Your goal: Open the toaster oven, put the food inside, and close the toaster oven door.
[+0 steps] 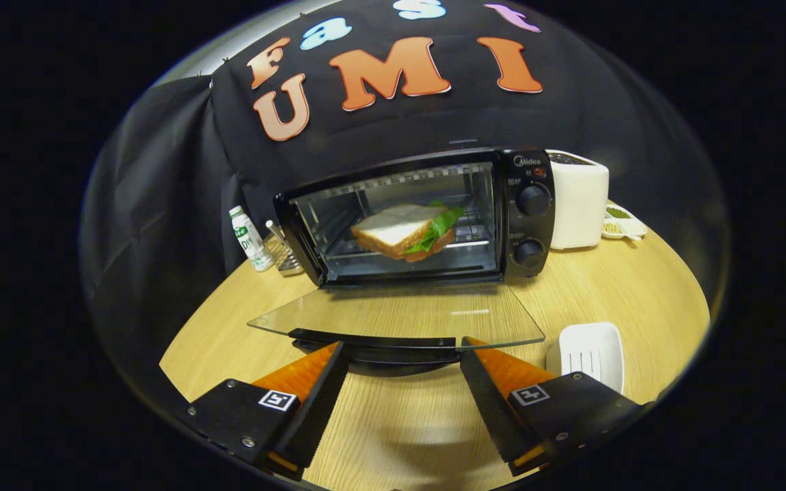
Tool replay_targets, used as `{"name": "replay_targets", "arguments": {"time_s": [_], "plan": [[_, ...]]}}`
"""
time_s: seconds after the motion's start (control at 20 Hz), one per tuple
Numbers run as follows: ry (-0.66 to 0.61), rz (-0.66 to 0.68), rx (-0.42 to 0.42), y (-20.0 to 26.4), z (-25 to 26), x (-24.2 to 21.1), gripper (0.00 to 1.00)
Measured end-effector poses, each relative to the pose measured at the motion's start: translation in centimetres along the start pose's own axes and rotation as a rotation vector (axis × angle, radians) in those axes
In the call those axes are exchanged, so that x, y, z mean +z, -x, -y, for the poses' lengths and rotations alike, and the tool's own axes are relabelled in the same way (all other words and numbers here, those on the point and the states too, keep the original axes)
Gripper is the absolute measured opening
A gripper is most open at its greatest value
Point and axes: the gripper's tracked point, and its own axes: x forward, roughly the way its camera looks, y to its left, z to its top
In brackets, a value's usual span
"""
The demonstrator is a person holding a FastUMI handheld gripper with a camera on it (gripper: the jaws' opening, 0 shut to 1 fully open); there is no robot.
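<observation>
In the gripper view, the oven [420, 218] stood on the table [624, 286] with its mouth facing the gripper [403, 354] and its long axis running across the view, knobs [532, 200] at its right end. Its glass door [399, 317] lay folded down flat toward the fingers, the handle [372, 339] along its near edge. The sandwich [403, 230] sat inside on the rack [464, 235], tilted, its long side slanting from the front left toward the back right, green leaves showing at its right edge. The gripper was spread wide and held nothing; its fingertips sat just short of the door's near edge, one on each side of the handle's middle, with the sandwich well beyond them, straight ahead. A white dish [590, 351] lay just beside the right finger. A white toaster [578, 201] stood against the oven's right side, a small plate [621, 221] behind it. A bottle [249, 239] and a small wire rack [282, 254] stood left of the oven.
</observation>
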Motion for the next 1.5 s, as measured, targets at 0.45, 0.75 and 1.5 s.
{"name": "replay_targets", "arguments": {"time_s": [0.45,0.75,1.5], "plan": [[0.128,0.136,0.014,-0.8,0.5,6.4,0.98],[0.126,0.179,0.017,-3.0,0.7,10.1,0.98],[0.160,0.565,-0.024,6.3,-1.0,23.2,0.98]]}}
